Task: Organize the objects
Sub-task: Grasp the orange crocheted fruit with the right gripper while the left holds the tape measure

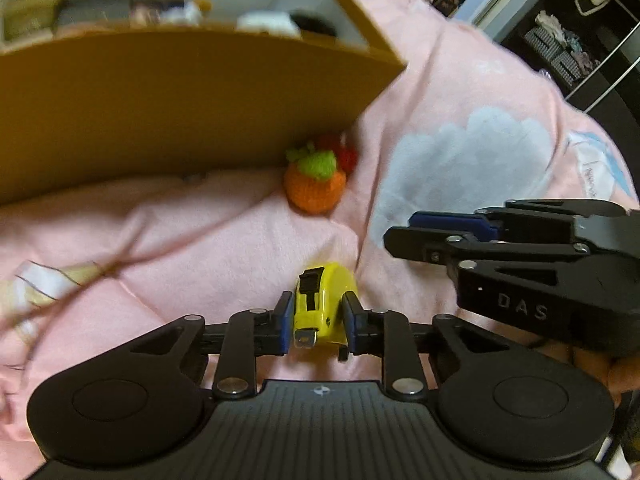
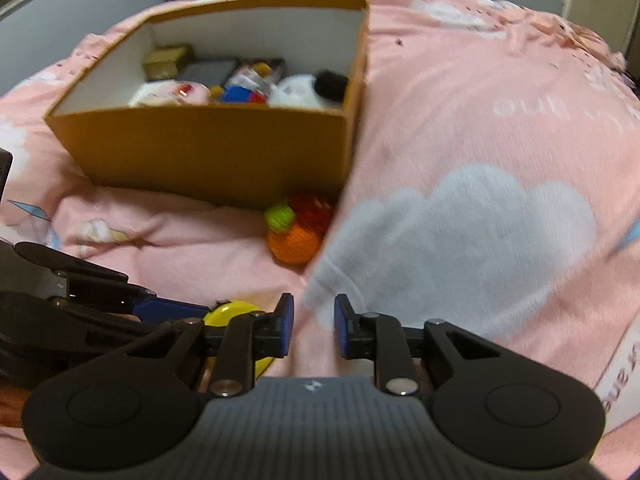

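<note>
Left gripper (image 1: 316,312) sits closest to its lens, tongs pinched on a yellow tape measure (image 1: 320,300), one blue pad on each flat side, metal tape hook facing the camera; tape measure is out in front of the box, near its right front corner but well apart from it, down on the bedding. Pink blanket (image 2: 460,80) covers everything under and around the box, wrinkled in front of it, with small printed figures left of the box front. Orange-brown cardboard box (image 2: 208,152) stands open-topped on the blanket, white inside, no lid on it. Pale blue-grey cloud print (image 2: 460,232) lies on the blanket to the right of the box, past its front corner. Right gripper (image 2: 314,320) is just right of the tape measure, farther from the box front than the knitted toys, tongs drawn in narrow, nothing between the pads, only blanket showing in the gap; in the left wrist view it comes in from the right side, a hand partly visible under it. Orange knitted fruit (image 1: 314,188) with a green top lies on the blanket, touching or nearly touching the box's right front corner; a red knitted piece (image 1: 346,154) is tucked behind it against the same corner. Inside the box: a white plush with a black patch (image 2: 308,90) at the front right, a pinkish white plush (image 2: 172,94) at the front left, small blue and red items (image 2: 240,94) between them, flat dark packs and a tan block at the back; details too blurred to tell.
</note>
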Demonstrator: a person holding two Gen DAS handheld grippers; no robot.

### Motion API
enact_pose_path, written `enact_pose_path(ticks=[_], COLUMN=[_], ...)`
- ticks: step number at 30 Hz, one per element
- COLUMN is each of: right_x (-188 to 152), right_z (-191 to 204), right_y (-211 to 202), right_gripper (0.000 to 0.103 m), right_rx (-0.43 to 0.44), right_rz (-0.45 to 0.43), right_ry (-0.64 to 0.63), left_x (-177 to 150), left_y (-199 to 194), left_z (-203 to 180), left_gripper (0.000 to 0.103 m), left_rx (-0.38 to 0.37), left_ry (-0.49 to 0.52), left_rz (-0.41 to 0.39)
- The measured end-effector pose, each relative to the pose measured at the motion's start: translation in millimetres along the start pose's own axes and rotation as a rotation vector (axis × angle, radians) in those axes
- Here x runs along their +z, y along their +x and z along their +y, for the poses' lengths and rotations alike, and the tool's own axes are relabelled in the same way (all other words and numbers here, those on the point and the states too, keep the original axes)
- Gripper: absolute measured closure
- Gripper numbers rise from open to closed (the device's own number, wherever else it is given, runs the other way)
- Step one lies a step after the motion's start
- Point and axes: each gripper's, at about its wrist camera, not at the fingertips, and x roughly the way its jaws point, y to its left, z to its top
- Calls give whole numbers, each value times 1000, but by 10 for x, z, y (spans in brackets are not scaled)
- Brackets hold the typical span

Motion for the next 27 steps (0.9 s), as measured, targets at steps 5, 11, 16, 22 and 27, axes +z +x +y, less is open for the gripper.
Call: enact_pose_path(ticks=[5,11,16,22,27], right_x=[191,402,493,487,458], right_z=[52,92,14,-12,-11], right_y=[31,294,571,707,737], right_gripper=[73,58,54,52,52], right_rx=[31,10,33,58,73], right_rz=[-13,5,39,42,31], right_ry=[-22,-27,24,37,33], left_x=[88,131,114,98,105], left_y=[-314,-297,-226,-136,-130], left_z=[184,389,442,564,567], left_gripper=[76,76,76,73,71], left_rx=[50,91,104,63,43], left_ry=[-93,-208,-247,-298,-324], left_rz=[-115,-138,-110,-86,-79])
